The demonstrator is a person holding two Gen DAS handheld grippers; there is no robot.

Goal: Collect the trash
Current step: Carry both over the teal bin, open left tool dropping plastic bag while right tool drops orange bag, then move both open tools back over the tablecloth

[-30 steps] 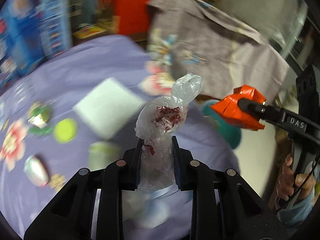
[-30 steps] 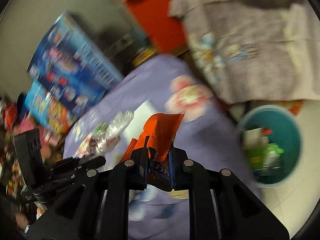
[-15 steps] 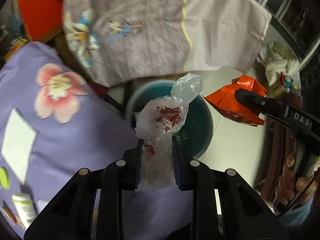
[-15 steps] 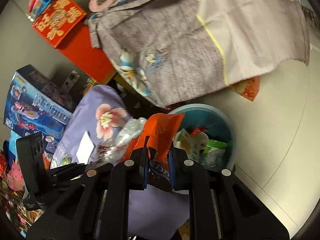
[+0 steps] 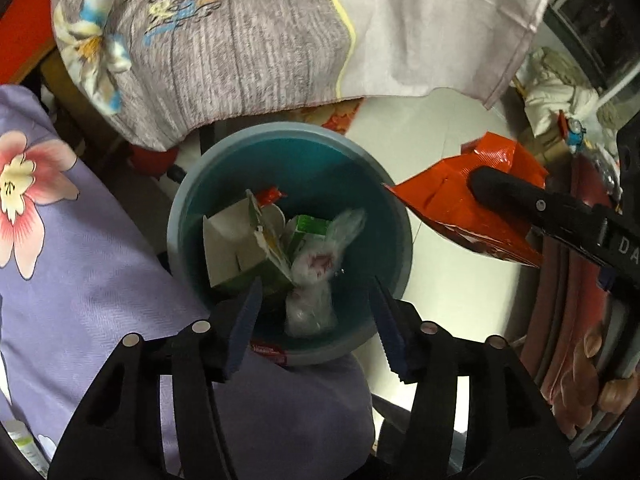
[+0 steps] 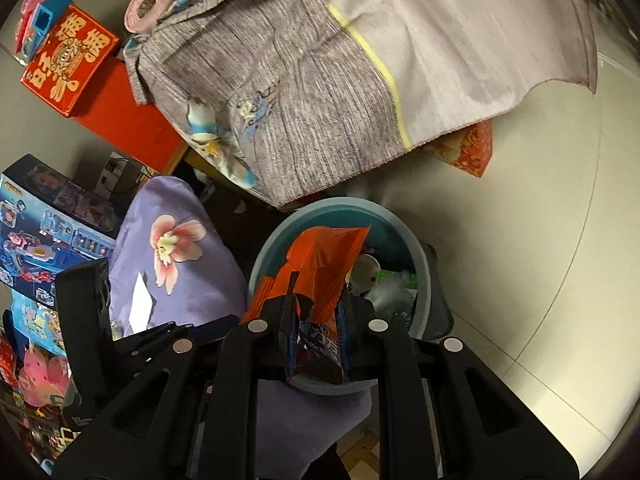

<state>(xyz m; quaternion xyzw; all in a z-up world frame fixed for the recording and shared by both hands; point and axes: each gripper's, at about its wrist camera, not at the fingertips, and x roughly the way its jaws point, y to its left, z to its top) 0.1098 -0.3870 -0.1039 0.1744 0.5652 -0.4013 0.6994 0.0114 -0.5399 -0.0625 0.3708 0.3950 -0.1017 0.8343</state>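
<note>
A teal bin [image 5: 188,216] stands on the floor beside the purple-clothed table. My left gripper [image 5: 316,292] hangs over it with its jaws opening, nothing pressed between them. A crumpled clear plastic bag [image 5: 316,280] with red bits drops blurred between the fingers into the bin, among a carton and green wrappers. My right gripper [image 6: 316,300] is shut on an orange snack packet [image 6: 324,256], held above the bin's [image 6: 264,256] near rim. The same orange packet [image 5: 452,200] shows at the right of the left wrist view.
A purple flowered tablecloth [image 5: 80,272] covers the table edge left of the bin. A grey patterned cloth [image 5: 240,40] hangs over furniture behind it. Red boxes [image 6: 68,60] and toy boxes [image 6: 44,224] stand at the left. Pale floor tiles [image 6: 520,240] spread to the right.
Both grippers swung from over the table to above the bin. The left jaws spread and let go of the plastic bag, which falls into the bin. The right still grips the packet.
</note>
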